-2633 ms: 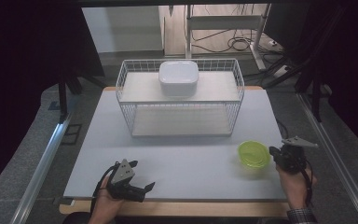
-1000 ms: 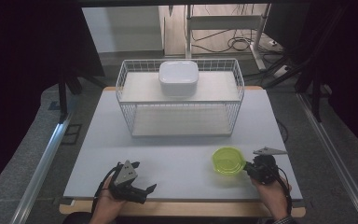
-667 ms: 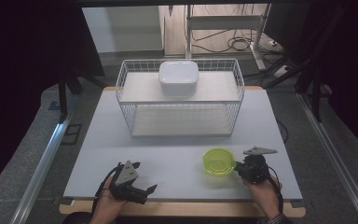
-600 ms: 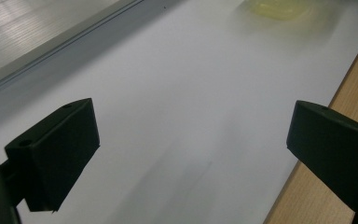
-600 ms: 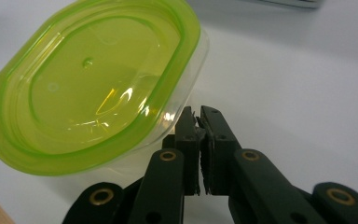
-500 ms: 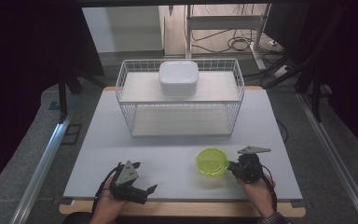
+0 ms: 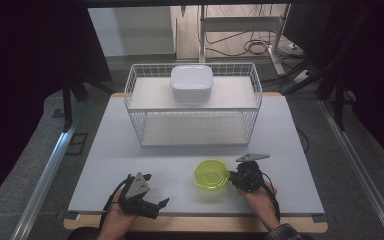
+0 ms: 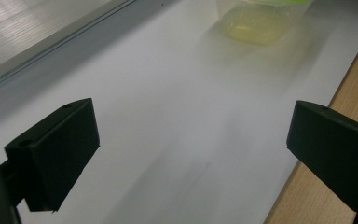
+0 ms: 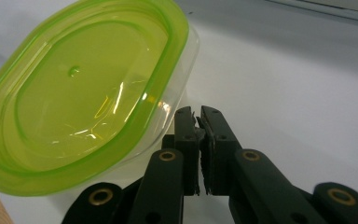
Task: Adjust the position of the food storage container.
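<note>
A clear tub with a lime-green lid sits on the white table near the front, right of centre. My right gripper is shut, its jaws pressed together with nothing between them. In the right gripper view its tips lie against the tub, just under the lid's rim. My left gripper rests at the front left, open and holding nothing. Its view looks across the bare table between its wide-apart jaws toward the tub.
A white wire basket stands at the back middle of the table, with a white lidded box on its upper shelf. The wooden front edge runs just below both hands. Dark floor and metal rails flank the table.
The right gripper has slid left along the front of the table, and the green-lidded tub has moved left with it. The left gripper has stayed where it was.
</note>
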`<state>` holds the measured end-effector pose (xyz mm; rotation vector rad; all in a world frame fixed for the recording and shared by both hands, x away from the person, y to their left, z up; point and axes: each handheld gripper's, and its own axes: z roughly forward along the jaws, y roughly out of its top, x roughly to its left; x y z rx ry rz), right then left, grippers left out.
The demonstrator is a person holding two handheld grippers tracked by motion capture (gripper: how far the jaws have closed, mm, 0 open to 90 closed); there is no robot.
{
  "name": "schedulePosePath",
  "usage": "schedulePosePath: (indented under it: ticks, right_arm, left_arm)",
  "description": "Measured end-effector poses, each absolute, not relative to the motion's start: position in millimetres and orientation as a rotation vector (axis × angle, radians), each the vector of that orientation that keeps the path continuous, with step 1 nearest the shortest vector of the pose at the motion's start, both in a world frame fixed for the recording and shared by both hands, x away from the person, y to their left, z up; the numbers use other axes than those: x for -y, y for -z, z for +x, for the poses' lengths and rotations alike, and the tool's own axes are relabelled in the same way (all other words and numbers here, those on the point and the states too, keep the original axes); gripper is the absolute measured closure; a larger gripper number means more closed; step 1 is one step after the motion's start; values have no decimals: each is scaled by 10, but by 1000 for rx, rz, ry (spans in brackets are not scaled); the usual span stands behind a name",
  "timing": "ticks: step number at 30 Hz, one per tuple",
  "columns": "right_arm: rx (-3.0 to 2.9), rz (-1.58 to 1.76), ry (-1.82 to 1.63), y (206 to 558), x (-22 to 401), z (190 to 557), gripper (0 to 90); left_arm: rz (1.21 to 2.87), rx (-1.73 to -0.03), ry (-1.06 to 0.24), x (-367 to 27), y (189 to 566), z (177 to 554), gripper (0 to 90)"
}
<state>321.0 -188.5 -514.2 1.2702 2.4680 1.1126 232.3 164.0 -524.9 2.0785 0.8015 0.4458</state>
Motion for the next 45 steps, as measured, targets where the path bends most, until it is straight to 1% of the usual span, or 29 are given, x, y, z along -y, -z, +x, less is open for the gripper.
schedulePosePath:
  ticks: [7, 11, 15, 18, 19, 23, 25, 43, 45]
  right_arm:
    - [-2520, 1218, -1096, 5187, 1640, 3277, 853]
    - [-2511, 1204, -1078, 5178, 1625, 3301, 848]
    - [-2484, 1209, -1055, 5116, 1735, 3264, 848]
    - [-2500, 1190, -1040, 5089, 1797, 3161, 846]
    - [-2524, 1183, -1037, 5086, 1833, 3037, 843]
    - [-2555, 1177, -1061, 5061, 1848, 2904, 842]
    - [-2573, 1150, -1076, 5036, 1791, 2864, 837]
    - [-2559, 1122, -1057, 5061, 1609, 3051, 834]
    - [-2555, 1110, -1055, 5052, 1620, 3042, 811]
  left_arm:
    - [2082, -799, -443, -1637, 5250, 2322, 21]
    - [2080, -799, -447, -1644, 5246, 2316, 21]
    - [2075, -802, -447, -1660, 5239, 2314, 21]
    - [2074, -804, -449, -1668, 5236, 2310, 21]
    - [2073, -805, -451, -1669, 5234, 2309, 21]
    - [2074, -805, -452, -1667, 5233, 2310, 21]
    - [2076, -804, -453, -1661, 5234, 2310, 21]
    - [2087, -798, -448, -1649, 5246, 2313, 21]
    - [2085, -801, -447, -1655, 5242, 2313, 21]
